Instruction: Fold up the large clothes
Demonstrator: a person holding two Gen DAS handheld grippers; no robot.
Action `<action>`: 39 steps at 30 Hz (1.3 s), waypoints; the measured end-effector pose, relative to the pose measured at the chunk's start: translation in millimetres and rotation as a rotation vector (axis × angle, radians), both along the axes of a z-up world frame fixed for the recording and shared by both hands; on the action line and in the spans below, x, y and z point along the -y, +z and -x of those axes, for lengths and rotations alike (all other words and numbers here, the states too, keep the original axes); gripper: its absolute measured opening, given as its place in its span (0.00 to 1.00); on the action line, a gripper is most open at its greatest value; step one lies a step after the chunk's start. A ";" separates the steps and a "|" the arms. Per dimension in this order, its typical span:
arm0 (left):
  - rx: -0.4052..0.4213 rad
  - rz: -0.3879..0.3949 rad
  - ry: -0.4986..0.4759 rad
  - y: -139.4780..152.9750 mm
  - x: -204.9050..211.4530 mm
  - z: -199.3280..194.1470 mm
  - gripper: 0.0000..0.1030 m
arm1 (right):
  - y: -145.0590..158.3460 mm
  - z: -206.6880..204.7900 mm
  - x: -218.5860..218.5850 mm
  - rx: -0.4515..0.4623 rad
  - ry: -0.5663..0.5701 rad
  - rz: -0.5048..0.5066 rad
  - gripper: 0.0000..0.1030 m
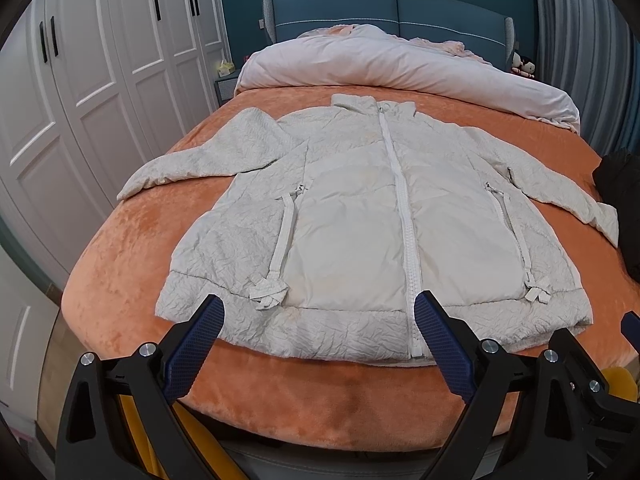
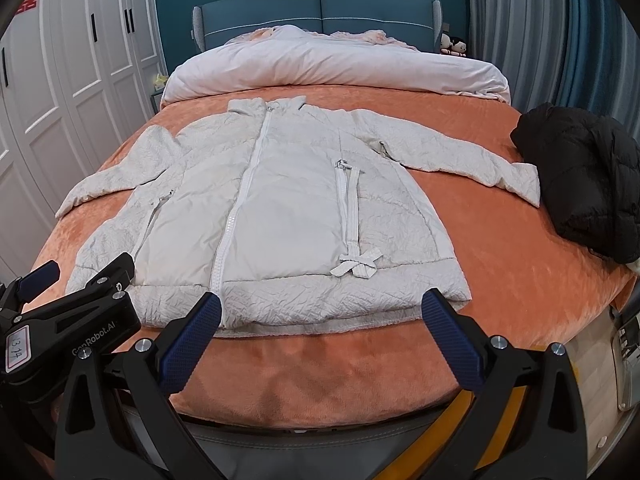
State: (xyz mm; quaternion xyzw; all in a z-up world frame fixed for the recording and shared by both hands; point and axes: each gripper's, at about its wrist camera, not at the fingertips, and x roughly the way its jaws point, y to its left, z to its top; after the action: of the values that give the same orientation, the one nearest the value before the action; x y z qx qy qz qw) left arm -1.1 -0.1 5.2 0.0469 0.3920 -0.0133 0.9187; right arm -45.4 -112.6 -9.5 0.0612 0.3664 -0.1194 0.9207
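A white quilted jacket (image 1: 352,216) lies flat, zipped and face up on the orange bed cover (image 1: 120,264), collar toward the headboard, both sleeves spread out to the sides. It also shows in the right wrist view (image 2: 272,208). My left gripper (image 1: 320,312) is open and empty, hovering just above the jacket's hem near the main zip. My right gripper (image 2: 320,312) is open and empty, just short of the hem's right half. The left gripper also shows in the right wrist view (image 2: 84,268) at the left, over the hem's left corner.
A black puffy jacket (image 2: 584,176) lies bunched at the bed's right edge, near the white jacket's right cuff. A rolled pinkish duvet (image 1: 400,64) lies across the bed's head. White wardrobe doors (image 1: 80,80) stand at the left, curtains (image 2: 540,32) at the right.
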 end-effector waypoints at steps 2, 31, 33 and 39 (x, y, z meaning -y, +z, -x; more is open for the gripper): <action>-0.001 0.000 -0.001 -0.1 -0.1 -0.1 0.90 | -0.3 0.1 0.0 0.000 -0.001 0.000 0.95; -0.003 -0.004 0.000 -2.9 0.5 2.0 0.85 | -4.9 2.0 0.4 -0.009 -0.001 -0.005 0.95; -0.003 -0.004 0.000 -2.4 0.7 1.7 0.85 | -5.2 2.4 0.1 -0.009 -0.001 -0.004 0.95; -0.003 -0.004 -0.001 -2.3 0.7 1.5 0.85 | -5.5 2.3 -0.1 -0.010 -0.002 -0.005 0.95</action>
State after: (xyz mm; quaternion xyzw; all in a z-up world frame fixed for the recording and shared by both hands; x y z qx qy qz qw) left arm -2.6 -0.8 3.0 0.0487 0.3935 -0.0129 0.9180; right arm -47.6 -112.5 -15.0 0.0633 0.3712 -0.1198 0.9186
